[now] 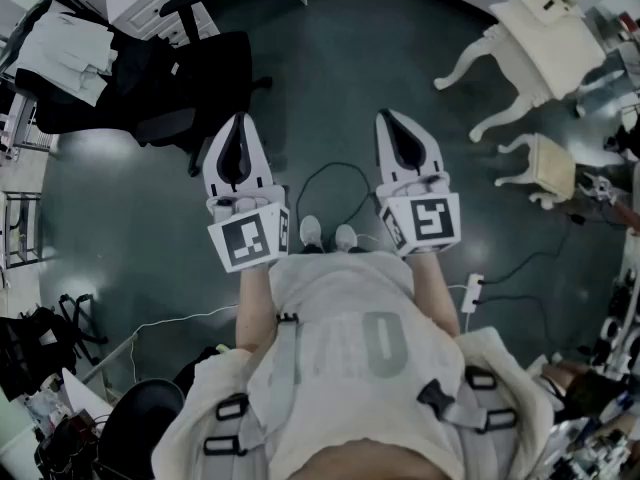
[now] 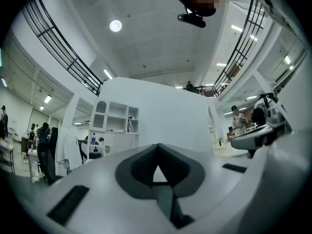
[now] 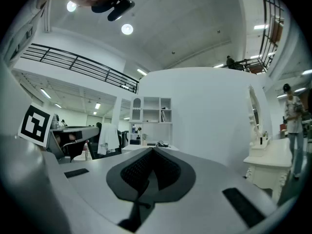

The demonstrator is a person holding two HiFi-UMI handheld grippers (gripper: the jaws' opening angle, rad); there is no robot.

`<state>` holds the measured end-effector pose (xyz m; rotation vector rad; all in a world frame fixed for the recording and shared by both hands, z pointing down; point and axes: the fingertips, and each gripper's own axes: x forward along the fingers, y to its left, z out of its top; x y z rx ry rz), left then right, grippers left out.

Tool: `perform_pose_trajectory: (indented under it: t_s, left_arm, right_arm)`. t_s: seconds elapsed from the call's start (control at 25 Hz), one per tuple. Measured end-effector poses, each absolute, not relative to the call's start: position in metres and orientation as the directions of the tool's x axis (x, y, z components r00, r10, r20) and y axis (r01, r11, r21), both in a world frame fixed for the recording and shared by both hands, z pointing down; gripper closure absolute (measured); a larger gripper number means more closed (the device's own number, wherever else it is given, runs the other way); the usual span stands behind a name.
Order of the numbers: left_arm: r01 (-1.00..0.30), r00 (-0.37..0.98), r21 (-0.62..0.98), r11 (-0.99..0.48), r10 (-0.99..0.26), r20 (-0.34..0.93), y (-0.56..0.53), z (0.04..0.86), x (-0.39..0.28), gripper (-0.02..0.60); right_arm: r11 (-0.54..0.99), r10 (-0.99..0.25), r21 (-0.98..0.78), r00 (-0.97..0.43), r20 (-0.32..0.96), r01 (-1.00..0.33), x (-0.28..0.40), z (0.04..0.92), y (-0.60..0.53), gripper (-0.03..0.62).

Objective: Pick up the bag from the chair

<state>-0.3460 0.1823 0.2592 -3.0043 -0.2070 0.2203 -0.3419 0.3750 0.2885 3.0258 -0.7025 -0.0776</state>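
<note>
A black office chair stands at the upper left of the head view. A dark, bag-like mass lies over it, and I cannot make out its shape. My left gripper is held level in front of the person, right of that chair and apart from it, with its jaws shut and empty. My right gripper is beside it, also shut and empty. The left gripper view shows its closed tips facing a white wall with a shelf unit. In the right gripper view the tips are closed too.
White cloth lies on a desk at the far upper left. An ornate white table and a small stool stand at the upper right. Cables and a power strip lie on the dark floor near the person's feet. Another black chair is at lower left.
</note>
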Motion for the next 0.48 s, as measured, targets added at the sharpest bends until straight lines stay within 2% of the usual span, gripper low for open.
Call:
perform_pose_trajectory:
  t_s: [0.16, 0.36, 0.48]
  left_arm:
    - [0.124, 0.98, -0.109, -0.986, 0.139, -0.14, 0.186, 0.258, -0.346, 0.575]
    - [0.113, 0.981, -0.104, -0.988, 0.128, -0.145, 0.194, 0.258, -0.347, 0.575]
    - [0.107, 0.981, -0.084, -0.991, 0.118, -0.151, 0.205, 0.262, -0.351, 0.575]
  right_arm:
    - [-0.894, -0.448, 0.034, 0.893, -0.037, -0.447, -0.341, 0.288, 0.38, 0.589]
    - [-0.865, -0.494, -0.068, 0.868, -0.042, -0.496, -0.341, 0.294, 0.388, 0.589]
    - [-0.85, -0.524, -0.043, 0.851, -0.025, -0.524, -0.346, 0.302, 0.393, 0.589]
